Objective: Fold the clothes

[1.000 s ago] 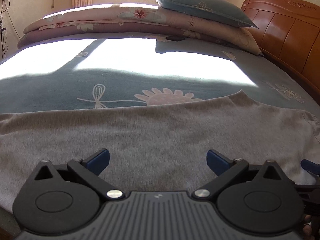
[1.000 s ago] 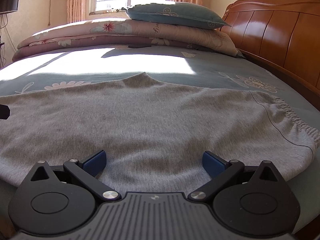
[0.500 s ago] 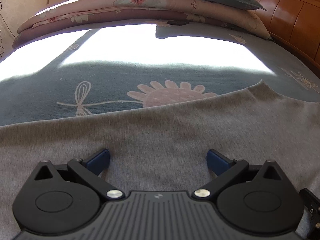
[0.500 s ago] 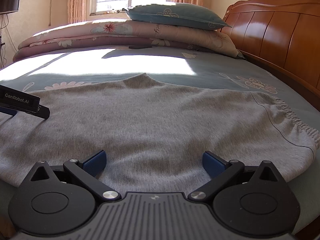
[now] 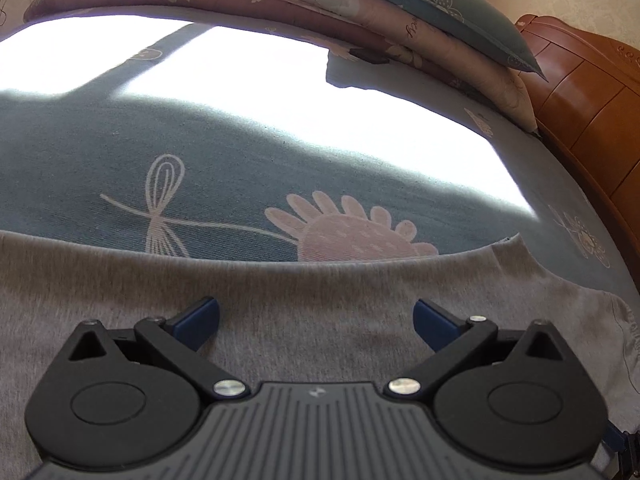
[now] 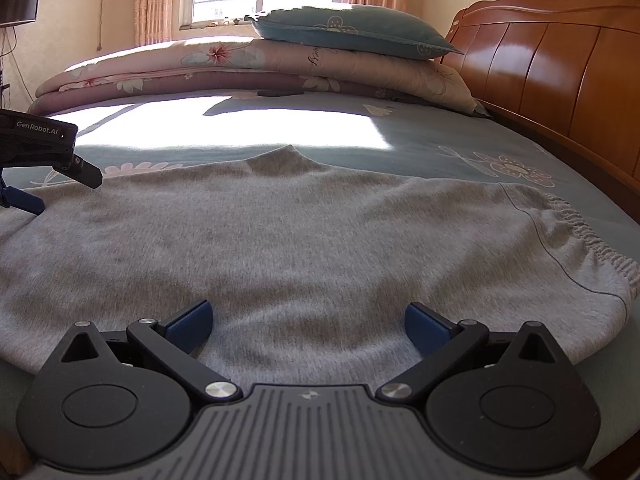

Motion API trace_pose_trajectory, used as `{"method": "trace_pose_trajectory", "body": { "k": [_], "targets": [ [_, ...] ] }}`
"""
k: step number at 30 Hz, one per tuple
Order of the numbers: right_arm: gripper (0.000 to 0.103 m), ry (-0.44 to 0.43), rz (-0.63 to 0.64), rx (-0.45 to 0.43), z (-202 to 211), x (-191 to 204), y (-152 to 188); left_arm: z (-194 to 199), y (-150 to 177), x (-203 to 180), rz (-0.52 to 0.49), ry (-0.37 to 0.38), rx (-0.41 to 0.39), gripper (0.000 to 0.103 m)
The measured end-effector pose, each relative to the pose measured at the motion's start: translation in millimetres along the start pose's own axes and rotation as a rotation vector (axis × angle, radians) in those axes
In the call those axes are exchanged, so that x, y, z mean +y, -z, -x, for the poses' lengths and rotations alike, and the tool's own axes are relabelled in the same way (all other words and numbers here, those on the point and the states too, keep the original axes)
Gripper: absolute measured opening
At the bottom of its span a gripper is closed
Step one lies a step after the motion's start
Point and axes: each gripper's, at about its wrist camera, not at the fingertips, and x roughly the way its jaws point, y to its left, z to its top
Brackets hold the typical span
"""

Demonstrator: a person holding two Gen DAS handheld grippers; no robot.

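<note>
A grey knit garment (image 6: pixel 312 240) lies spread flat across the near part of the bed, its elastic waistband (image 6: pixel 592 236) bunched at the right. In the left wrist view the same grey garment (image 5: pixel 320 300) fills the lower half, its far edge running across the blue sheet. My left gripper (image 5: pixel 316 318) hovers over the cloth, open, with nothing between its blue pads. My right gripper (image 6: pixel 308 322) stands open over the garment's near edge, also holding nothing. The left gripper's body (image 6: pixel 44 152) shows at the left edge of the right wrist view.
A blue flowered sheet (image 6: pixel 420 140) covers the bed. Folded pink quilts (image 6: pixel 240 68) and a teal pillow (image 6: pixel 352 32) are stacked at the far side. A wooden headboard (image 6: pixel 560 64) rises on the right. A small dark object (image 6: pixel 280 92) lies by the quilts.
My left gripper has moved forward over the garment and tilted; it now reaches further into the right wrist view. The right gripper and the garment have stayed put.
</note>
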Motion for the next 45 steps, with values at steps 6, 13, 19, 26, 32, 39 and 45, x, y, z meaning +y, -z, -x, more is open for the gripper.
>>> {"method": "trace_pose_trajectory", "body": {
  "k": [6,13,19,26,32,39,45],
  "targets": [
    [0.103,-0.003,0.001,0.0,0,-1,0,11,-13,2,0.067,0.078,0.029,0.102],
    [0.103,0.0,0.003,-0.001,-1,1,0,1,4,-14,0.01,0.095,0.061,0.102],
    [0.103,-0.006,0.007,-0.004,0,0,1,8,16,1,0.113,0.151,-0.025,0.102],
    [0.103,0.107,-0.024,-0.166,23,-10,-4,13,23,11,0.133,0.204,-0.067,0.102],
    [0.103,0.23,-0.116,-0.25,33,-34,-8,11,19,-5,0.035,0.141,-0.015,0.102],
    [0.103,-0.024,-0.209,-0.341,50,-53,-5,54,50,-79,-0.394,0.009,-0.114,0.101],
    [0.1,-0.046,-0.293,-0.398,83,-101,-11,100,89,-124,-0.618,0.123,-0.18,0.099]
  ]
}}
